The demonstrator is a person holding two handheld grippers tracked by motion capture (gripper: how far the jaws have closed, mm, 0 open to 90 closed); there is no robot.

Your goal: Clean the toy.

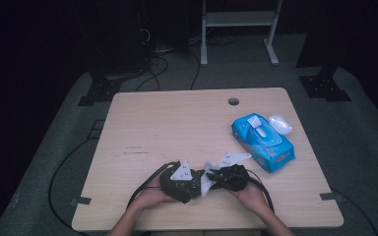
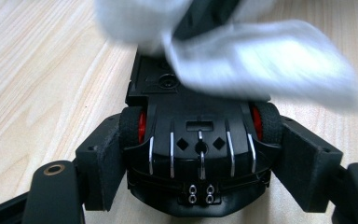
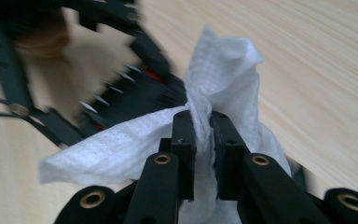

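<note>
A black toy car (image 2: 200, 140) with red wheel hubs sits between the pads of my left gripper (image 2: 207, 161), which is shut on its sides just above the wooden table (image 1: 177, 123). My right gripper (image 3: 204, 135) is shut on a crumpled white wipe (image 3: 223, 60). The wipe (image 2: 261, 65) lies over the far end of the car. In the right gripper view the car (image 3: 135, 93) is blurred behind the wipe. In the high view both grippers meet near the table's front edge, left gripper (image 1: 189, 184) facing right gripper (image 1: 215, 177), with the wipe (image 1: 206, 183) between them.
A blue pack of wet wipes (image 1: 263, 140) lies at the right of the table with a white oval object (image 1: 280, 124) beside it. A round cable hole (image 1: 233, 101) is near the far edge. Cables trail from both grippers toward the front.
</note>
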